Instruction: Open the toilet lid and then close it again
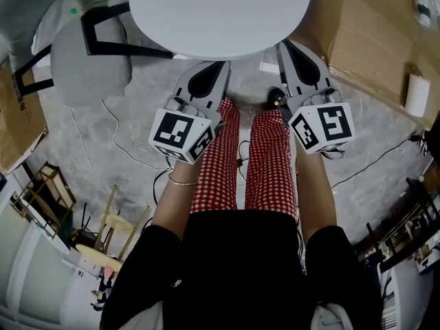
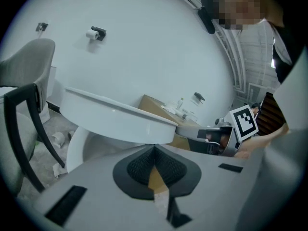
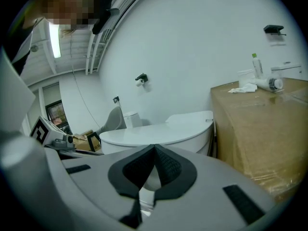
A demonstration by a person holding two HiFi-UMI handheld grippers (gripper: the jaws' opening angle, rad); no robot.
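The toilet lid point(image 1: 220, 12) lies shut, or nearly so, over the bowl, directly in front of the standing person. The left gripper point(image 1: 221, 66) and right gripper point(image 1: 283, 45) both point at the lid's front edge. Each pair of fingers is pressed together with nothing pinched between them.

A lift on bare closed tips looks chancy. The rim is smooth and rounded, so a tip could slide out and the lid would likely drop with a slam. If one side rises ahead of the other, the hinge could twist. The tips might also catch the seat along with the lid.

The head view cuts off the rear of the lid and the hinge. Both tips vanish at the rim, so contact cannot be confirmed. The gripper views show only the pale rim just past the tips. Near the left of the lid stands a grey chair point(image 1: 89, 53), and a cardboard box point(image 1: 371, 26) crowds the right. Cables point(image 1: 117, 139) trail over the floor.
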